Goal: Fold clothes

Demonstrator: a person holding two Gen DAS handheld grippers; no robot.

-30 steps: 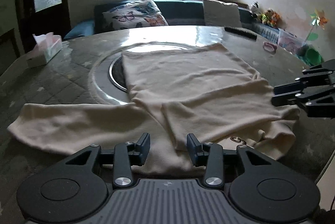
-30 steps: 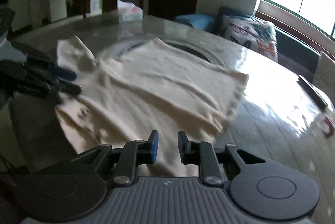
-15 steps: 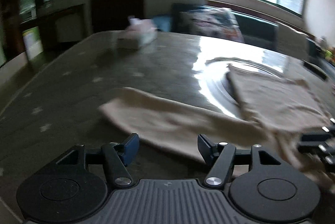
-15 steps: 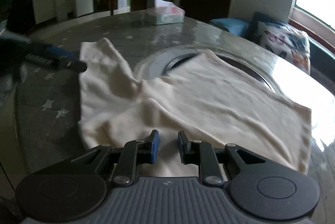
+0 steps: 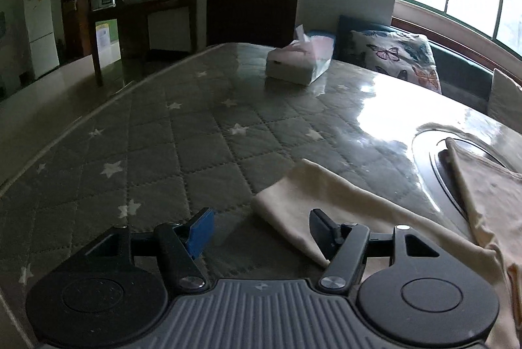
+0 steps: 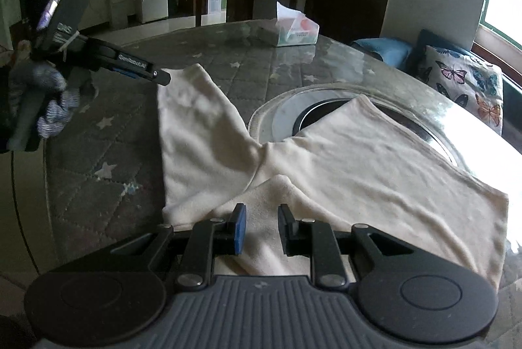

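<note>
step: we judge a sleeve fold | left claw (image 5: 261, 226) wide at the sleeve (image 5: 326, 199) cuff | right claw (image 6: 260, 226) narrow, empty, above shirt (image 6: 375, 166) | next: pinch cuff, carry right over the body

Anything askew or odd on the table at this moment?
Nothing damaged or spilled. The cream shirt lies partly over the round inset in the table, one sleeve stretched out sideways, not yet folded. The left gripper is open at the sleeve's cuff.

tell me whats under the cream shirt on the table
The cream long-sleeved shirt lies on the grey star-quilted table cover and partly over the round metal-rimmed inset; the rest of the inset is hidden.
</note>
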